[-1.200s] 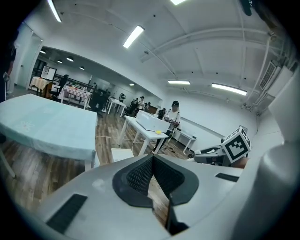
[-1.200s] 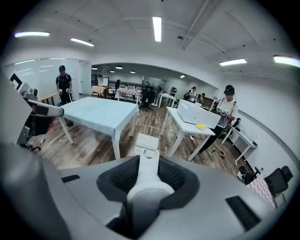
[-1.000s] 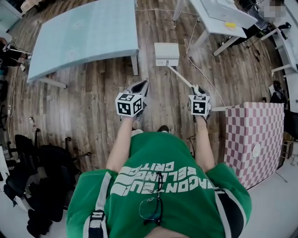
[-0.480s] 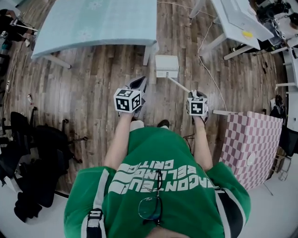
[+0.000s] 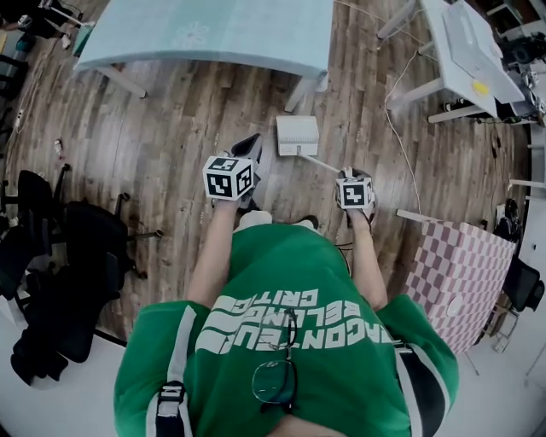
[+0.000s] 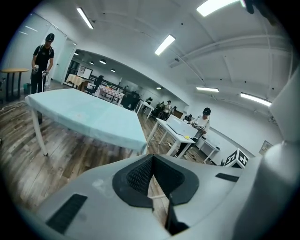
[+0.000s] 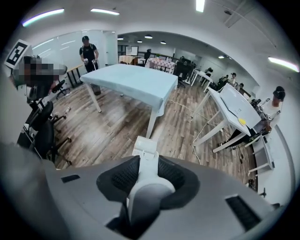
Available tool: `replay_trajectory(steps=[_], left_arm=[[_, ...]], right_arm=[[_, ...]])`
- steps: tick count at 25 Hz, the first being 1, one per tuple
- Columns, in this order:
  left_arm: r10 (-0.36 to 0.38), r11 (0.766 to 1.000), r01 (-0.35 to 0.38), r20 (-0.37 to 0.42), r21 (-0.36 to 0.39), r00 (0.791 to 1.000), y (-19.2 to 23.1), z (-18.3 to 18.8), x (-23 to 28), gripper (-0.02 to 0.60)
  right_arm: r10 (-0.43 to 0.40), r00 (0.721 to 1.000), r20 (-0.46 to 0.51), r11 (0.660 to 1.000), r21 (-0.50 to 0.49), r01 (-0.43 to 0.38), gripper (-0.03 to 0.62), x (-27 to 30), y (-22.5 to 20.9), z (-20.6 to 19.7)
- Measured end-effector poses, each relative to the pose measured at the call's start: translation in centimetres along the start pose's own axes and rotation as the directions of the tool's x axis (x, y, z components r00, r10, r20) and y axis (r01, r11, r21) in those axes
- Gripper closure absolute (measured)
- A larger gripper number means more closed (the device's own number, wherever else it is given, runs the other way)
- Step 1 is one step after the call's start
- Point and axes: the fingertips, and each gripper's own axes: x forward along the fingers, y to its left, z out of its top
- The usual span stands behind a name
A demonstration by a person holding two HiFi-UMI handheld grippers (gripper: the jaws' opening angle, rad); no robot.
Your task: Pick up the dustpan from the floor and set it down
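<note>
The left gripper [image 5: 251,145] is slightly parted and empty, with brown wood-plank floor [image 5: 171,154] showing through the gap. To its right, the right gripper [image 7: 145,183] is clenched on the long handle of the white plastic dustpan [image 5: 297,135]. The pan sits just ahead of its jaws.

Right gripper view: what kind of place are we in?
Likely an open-plan office or lab: white desks, office chairs and ceiling strip lights over a wood-look floor.
</note>
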Motion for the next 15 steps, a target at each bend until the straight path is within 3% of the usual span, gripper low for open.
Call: replay_trajectory(steps=[10,15], left_arm=[[0.127,0.989,-0.123,0.037,-0.082,0.991,9.9,-0.4,-6.9,0.578],[0.226,0.964,-0.213,0.070,-0.163,0.972,13.9,-1.5,-11.0,0.578]], right_arm=[[0.069,0.998,-0.001,0.988,-0.140,-0.068,0.468,2.6,9.6,6.9],[0.134,0.991,0.003,0.950,-0.284,-0.128,0.477,4.5,14.8,11.3]])
